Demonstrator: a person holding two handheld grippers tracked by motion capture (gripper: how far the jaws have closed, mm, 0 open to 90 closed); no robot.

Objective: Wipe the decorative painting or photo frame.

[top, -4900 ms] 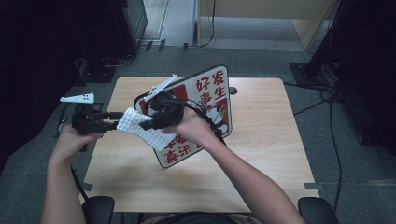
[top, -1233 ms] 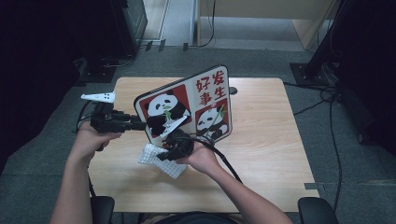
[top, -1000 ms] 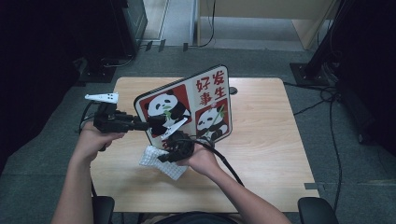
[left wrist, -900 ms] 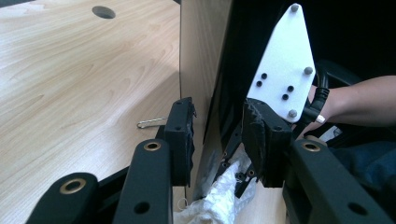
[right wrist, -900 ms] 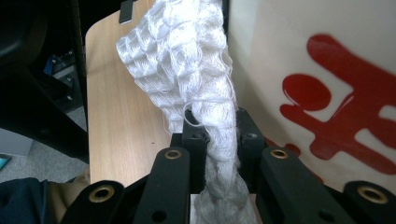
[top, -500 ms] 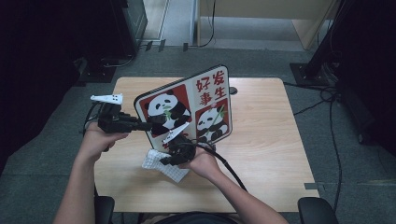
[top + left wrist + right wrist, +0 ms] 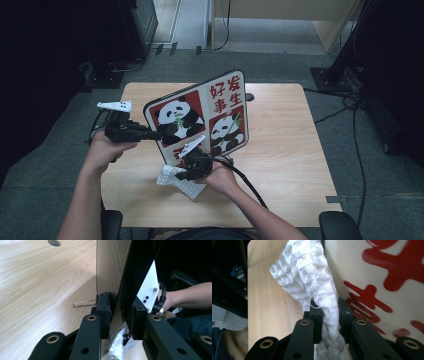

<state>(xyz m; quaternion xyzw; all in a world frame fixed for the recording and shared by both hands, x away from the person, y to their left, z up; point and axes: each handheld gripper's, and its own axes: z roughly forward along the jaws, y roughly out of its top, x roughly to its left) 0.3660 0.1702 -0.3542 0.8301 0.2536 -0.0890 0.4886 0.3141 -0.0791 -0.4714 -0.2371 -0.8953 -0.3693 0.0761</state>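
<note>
Panda board (image 7: 200,117) reads 好, 发, 事, 生.

Right gripper (image 7: 328,312) with black fingers (image 7: 315,312) clamped on a bunched white waffle-weave cloth (image 7: 312,277), cloth rising in a crumpled peak, cream board with red markings (image 7: 387,285) perhaps touching it, wooden worktop (image 7: 269,307) running to its far edge.

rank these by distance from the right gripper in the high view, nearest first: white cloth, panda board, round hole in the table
1. white cloth: pinched in the right gripper, at the table's near edge.
2. panda board: standing just behind the gripper.
3. round hole: behind the board, toward the table's far edge.
</note>
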